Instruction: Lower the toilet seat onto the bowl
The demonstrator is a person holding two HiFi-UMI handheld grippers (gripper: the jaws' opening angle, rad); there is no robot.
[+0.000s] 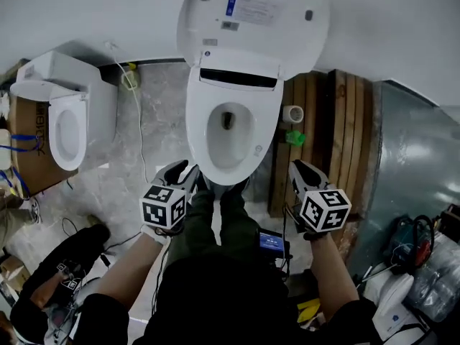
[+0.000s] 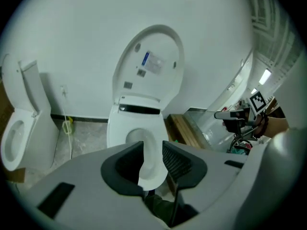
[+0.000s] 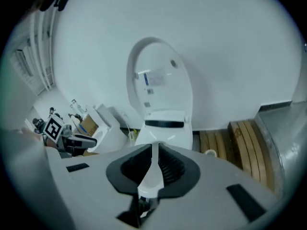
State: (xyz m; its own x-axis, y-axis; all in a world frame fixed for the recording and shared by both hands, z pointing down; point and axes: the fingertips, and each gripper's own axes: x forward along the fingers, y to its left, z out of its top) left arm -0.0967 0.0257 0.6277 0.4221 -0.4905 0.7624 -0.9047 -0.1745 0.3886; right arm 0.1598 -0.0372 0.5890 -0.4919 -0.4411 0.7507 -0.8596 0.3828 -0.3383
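The white toilet (image 1: 231, 128) stands ahead of me against the wall, its bowl open. A hinged cover (image 1: 251, 13) is raised upright behind the bowl, its underside with a label facing me; I cannot tell whether it is the lid alone or lid and seat together. The same toilet (image 2: 136, 128) shows past the left jaws, and its raised cover (image 3: 160, 85) shows in the right gripper view. My left gripper (image 1: 188, 172) hangs in front of the bowl's near left edge, open and empty (image 2: 152, 145). My right gripper (image 1: 298, 169) is off the bowl's right, shut on nothing (image 3: 154, 147).
A second toilet (image 1: 68, 113) stands at the left beside a cardboard box (image 1: 29, 149). Wooden planks (image 1: 327, 121), a tape roll (image 1: 292, 113) and a green object (image 1: 295, 138) lie right of the bowl, then a metal sheet (image 1: 413, 164). Cables and gear crowd the floor near me.
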